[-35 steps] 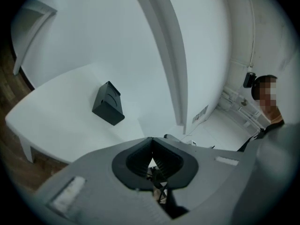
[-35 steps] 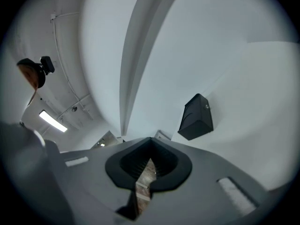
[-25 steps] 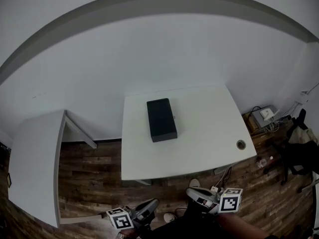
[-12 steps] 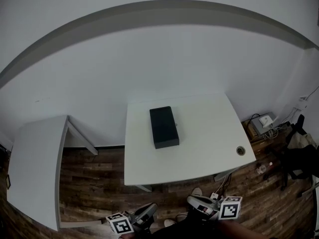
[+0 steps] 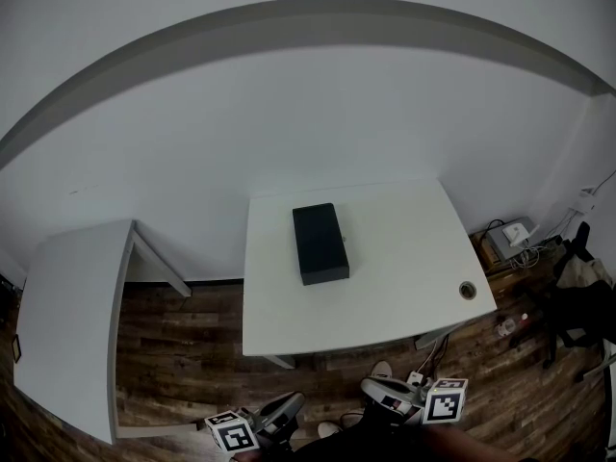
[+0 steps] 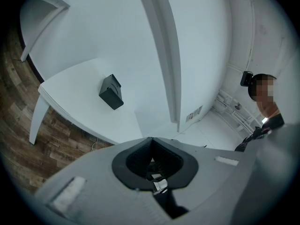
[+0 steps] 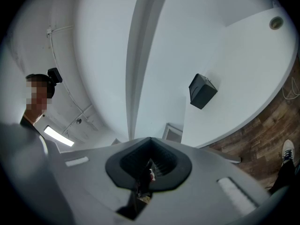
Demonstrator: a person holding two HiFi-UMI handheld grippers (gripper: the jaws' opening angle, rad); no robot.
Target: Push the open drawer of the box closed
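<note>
Now | black box (image 5: 320, 243) on white counter (image 5: 404, 287) | left hand-held gripper (image 5: 290, 403) pressed together, empty | right hand-held gripper (image 5: 373, 386) pressed together, empty | both well apart from box

head: above, steeply down | gripper views: far | shared: table (image 5: 404, 258), box (image 5: 320, 243)

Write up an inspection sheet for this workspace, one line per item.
Surface: white table, with a cable grommet near its right corner.
Job's things: black box lying mid-table; drawer state not readable from here.
Clutter: nothing seen on the table.
Grippers: left gripper and right gripper both shut, empty, short of the table.
Cables: cables and a grey box on the floor at right.
Surroundings: second white table at left, wooden floor, black chair at right.
</note>
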